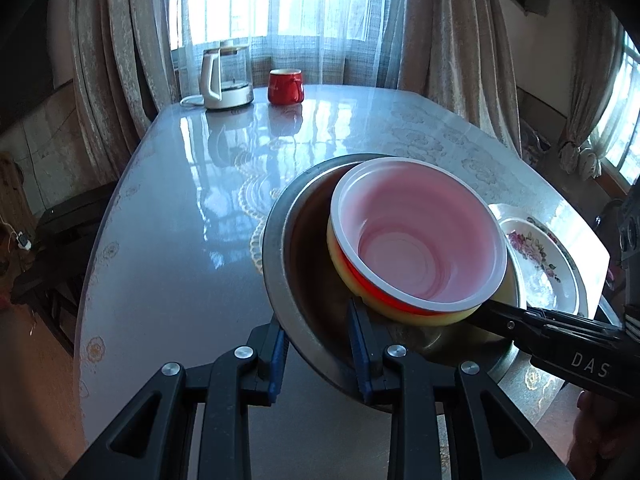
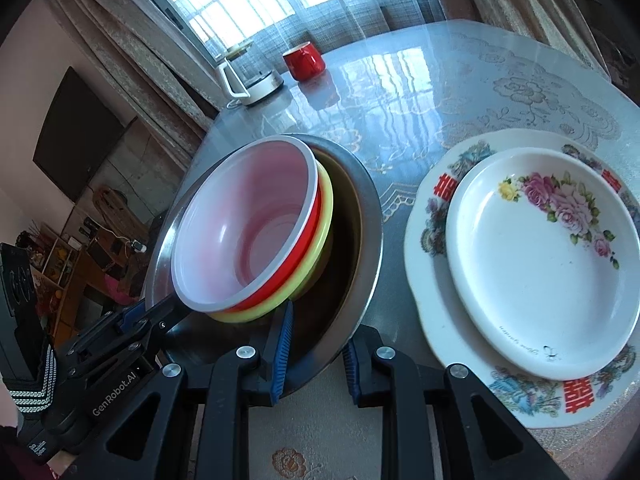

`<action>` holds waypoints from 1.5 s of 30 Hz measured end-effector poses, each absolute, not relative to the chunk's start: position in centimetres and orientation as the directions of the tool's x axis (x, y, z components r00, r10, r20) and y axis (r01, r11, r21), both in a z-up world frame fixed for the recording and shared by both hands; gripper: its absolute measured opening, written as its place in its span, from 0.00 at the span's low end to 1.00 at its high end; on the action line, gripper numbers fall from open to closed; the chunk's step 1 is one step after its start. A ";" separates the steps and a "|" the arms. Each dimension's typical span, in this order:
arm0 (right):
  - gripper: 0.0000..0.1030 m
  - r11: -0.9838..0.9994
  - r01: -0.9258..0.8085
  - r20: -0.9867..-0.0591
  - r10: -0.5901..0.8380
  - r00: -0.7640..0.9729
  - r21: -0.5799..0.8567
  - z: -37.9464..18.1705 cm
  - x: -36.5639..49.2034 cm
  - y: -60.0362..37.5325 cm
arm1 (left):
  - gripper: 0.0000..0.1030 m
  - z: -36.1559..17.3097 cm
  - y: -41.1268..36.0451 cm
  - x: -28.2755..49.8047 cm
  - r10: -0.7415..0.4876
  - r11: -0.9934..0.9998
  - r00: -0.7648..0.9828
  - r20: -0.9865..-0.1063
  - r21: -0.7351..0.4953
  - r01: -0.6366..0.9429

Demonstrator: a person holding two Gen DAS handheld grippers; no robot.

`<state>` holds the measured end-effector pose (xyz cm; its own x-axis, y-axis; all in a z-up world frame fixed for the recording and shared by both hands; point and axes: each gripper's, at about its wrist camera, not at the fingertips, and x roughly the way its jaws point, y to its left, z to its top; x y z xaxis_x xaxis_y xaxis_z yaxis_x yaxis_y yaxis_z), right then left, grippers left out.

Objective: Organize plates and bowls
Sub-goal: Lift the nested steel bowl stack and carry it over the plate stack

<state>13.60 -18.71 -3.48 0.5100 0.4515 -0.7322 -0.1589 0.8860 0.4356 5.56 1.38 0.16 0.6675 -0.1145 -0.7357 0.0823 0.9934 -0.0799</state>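
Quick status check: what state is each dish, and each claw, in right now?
Steel basin: tilted, rim gripped by both claws.
Plastic bowls: nested, leaning inside basin.
Small plate: stacked on big plate.
Left claw: shut on rim.
Right claw: shut on rim.
Red mug: upright.

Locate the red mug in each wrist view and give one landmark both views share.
Left wrist view: the red mug stands at upper centre, on the table's far edge by the window, right of the kettle.
Right wrist view: the red mug is at upper centre-left, again just right of the kettle.
Shared landmark: the kettle beside the mug.
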 end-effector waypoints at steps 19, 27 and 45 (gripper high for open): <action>0.23 0.894 -0.092 -0.674 0.395 0.624 0.439 -0.1 11.1 -24.3 | 0.28 3.7 -4.3 5.9 -0.171 0.981 0.724 -0.668 -0.045 0.190; 0.23 0.902 -0.016 -0.660 0.328 0.676 0.432 0.8 10.2 -27.8 | 0.29 4.3 -8.2 7.2 -0.231 0.962 0.725 -0.648 -0.039 0.271; 0.23 0.892 0.142 -0.693 0.224 0.685 0.428 -0.4 9.7 -32.2 | 0.29 2.3 -14.2 8.7 -0.301 0.927 0.665 -0.684 -0.047 0.371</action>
